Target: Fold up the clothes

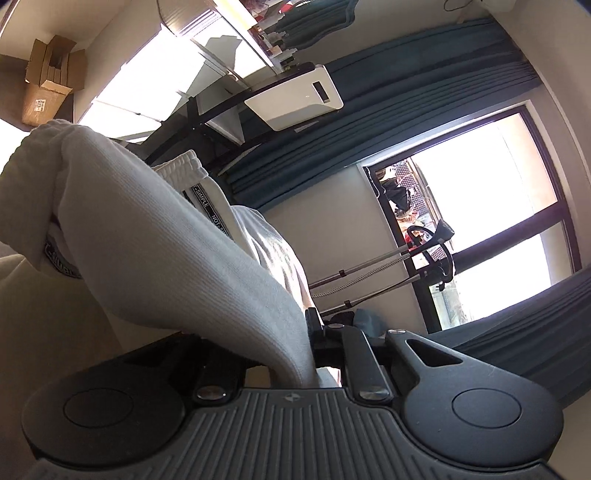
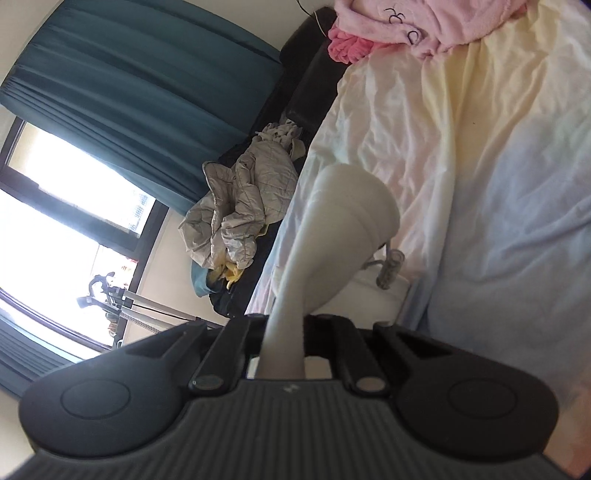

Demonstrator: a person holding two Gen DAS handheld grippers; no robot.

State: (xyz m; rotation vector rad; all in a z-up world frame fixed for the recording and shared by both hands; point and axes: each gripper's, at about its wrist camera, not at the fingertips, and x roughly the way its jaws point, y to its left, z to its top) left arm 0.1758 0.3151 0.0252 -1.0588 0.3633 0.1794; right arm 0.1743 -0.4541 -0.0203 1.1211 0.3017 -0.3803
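Left wrist view: the left hand-held gripper (image 1: pixel 312 354) pinches the white garment (image 1: pixel 147 236), which rises toward the upper left. Right wrist view: the right hand-held gripper (image 2: pixel 286 343) clamps it over the bed (image 2: pixel 480 184). Keep both corners level and taut before laying it down.

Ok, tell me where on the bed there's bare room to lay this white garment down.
The pastel sheet lies bare right of the hanging white garment, below the pink clothes. Crowded: the dark bench beside the bed under the beige quilted jacket. The left gripper and right gripper both pinch the garment.
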